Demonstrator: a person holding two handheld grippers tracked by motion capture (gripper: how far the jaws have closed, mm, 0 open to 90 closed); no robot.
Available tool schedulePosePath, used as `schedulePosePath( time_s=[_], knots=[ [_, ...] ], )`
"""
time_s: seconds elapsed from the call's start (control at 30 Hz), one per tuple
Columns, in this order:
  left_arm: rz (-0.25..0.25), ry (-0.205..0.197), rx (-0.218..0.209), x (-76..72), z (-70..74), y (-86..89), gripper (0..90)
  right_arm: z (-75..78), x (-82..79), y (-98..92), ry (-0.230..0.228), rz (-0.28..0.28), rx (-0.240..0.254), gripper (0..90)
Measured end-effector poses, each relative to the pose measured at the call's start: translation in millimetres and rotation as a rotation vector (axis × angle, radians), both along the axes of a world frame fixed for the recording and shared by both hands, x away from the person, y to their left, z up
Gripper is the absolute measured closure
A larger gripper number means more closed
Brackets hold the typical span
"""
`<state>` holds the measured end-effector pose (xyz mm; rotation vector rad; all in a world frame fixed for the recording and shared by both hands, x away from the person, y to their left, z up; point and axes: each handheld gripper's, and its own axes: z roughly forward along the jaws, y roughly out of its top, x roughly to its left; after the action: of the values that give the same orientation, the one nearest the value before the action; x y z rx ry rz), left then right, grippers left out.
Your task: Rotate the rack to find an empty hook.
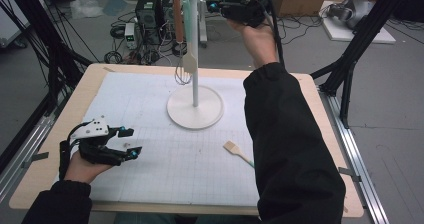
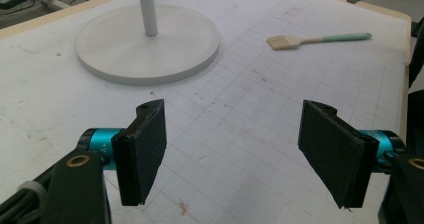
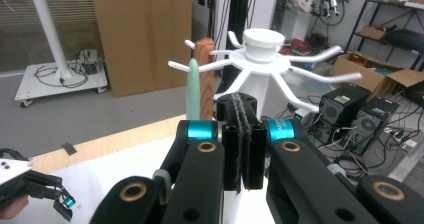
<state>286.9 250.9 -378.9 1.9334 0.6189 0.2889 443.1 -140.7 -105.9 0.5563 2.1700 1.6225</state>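
resting low at the near left of the table (image 1: 60,134), the left tool (image 1: 131,141) lies in an upturned hand, its jaws apart with nothing between them. the right arm stretches far forward and up, holding the right tool (image 1: 212,6) level at the top of the white hook stand (image 1: 195,84), jaws pressed together on nothing. a wooden-handled whisk (image 1: 178,39) and a mint-handled spatula (image 1: 189,44) hang from the stand's hooks. another mint-handled spatula (image 1: 239,153) lies flat on the table, right of the stand's base. no writing is legible.
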Motion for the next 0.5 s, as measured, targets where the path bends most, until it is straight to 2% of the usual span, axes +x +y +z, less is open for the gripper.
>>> schedulePosePath(
  time_s=[0.5],
  knots=[
    [-0.004,-0.004,0.005,-0.5,0.7,-0.3,27.9,2.5,-6.8,19.4,-0.011,0.026,-0.020,89.3]
  ],
)
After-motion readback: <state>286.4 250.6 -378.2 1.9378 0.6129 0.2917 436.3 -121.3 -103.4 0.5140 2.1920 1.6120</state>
